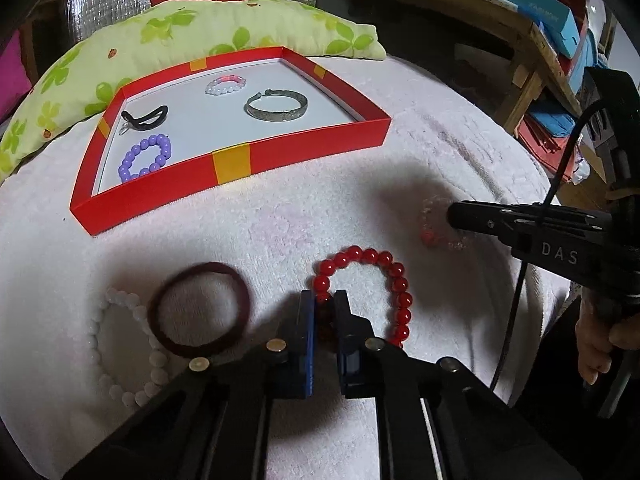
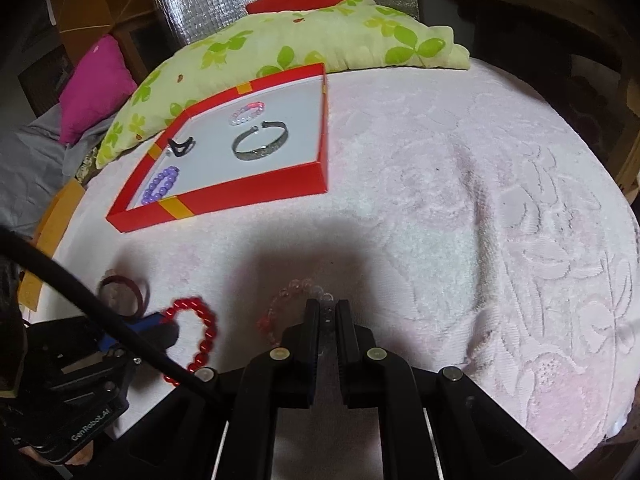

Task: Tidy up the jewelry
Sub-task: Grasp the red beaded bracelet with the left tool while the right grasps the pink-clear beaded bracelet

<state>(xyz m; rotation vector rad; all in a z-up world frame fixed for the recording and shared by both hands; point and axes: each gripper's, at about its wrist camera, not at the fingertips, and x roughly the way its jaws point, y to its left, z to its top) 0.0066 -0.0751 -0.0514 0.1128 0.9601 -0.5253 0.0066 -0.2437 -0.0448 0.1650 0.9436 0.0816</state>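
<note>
My left gripper (image 1: pixel 323 300) is shut on a red bead bracelet (image 1: pixel 384 276), which lies on the pink towel (image 1: pixel 280 220); it also shows in the right wrist view (image 2: pixel 204 328). My right gripper (image 2: pixel 328 308) is shut on a clear pink bead bracelet (image 2: pixel 288 300), seen beside its tip in the left wrist view (image 1: pixel 430 228). A red box lid (image 1: pixel 232 168) holds a purple bead bracelet (image 1: pixel 146 156), a black hair tie (image 1: pixel 144 116), a silver bangle (image 1: pixel 276 106) and a pink-white bead bracelet (image 1: pixel 225 85).
A dark maroon hair tie (image 1: pixel 198 308) and a white bead bracelet (image 1: pixel 120 344) lie on the towel left of my left gripper. A green floral pillow (image 1: pixel 160 40) lies behind the box. A wooden shelf with boxes (image 1: pixel 560 40) stands at right.
</note>
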